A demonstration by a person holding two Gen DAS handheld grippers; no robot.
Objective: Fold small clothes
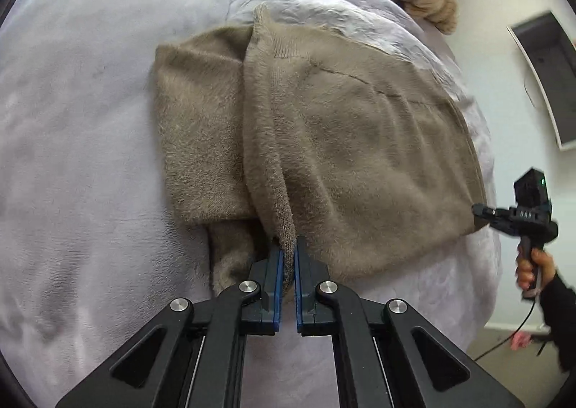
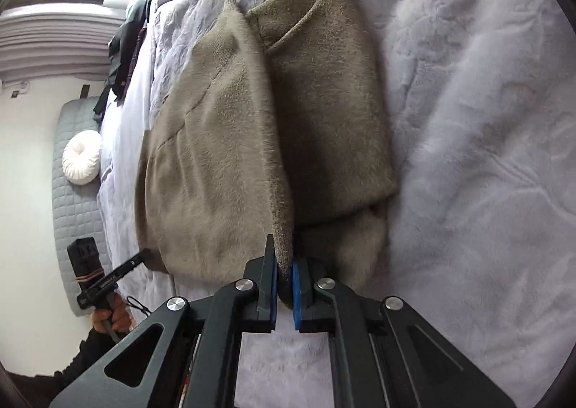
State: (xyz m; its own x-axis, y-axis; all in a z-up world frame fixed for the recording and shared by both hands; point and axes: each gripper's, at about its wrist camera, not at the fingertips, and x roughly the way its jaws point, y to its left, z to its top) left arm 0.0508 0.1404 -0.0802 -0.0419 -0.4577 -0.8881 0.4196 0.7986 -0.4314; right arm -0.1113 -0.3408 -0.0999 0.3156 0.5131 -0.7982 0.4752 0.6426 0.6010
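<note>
The left tool pinches a ribbed edge of the taupe fleece garment between its blue pads. The right tool is pressed on the opposite ribbed edge in the same way. The garment lies partly folded on the lavender bed cover, stretching toward 12 o'clock from each tool.

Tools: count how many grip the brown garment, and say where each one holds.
2. The left tool and the right tool each pinch the garment's raised ribbed edge.
</note>
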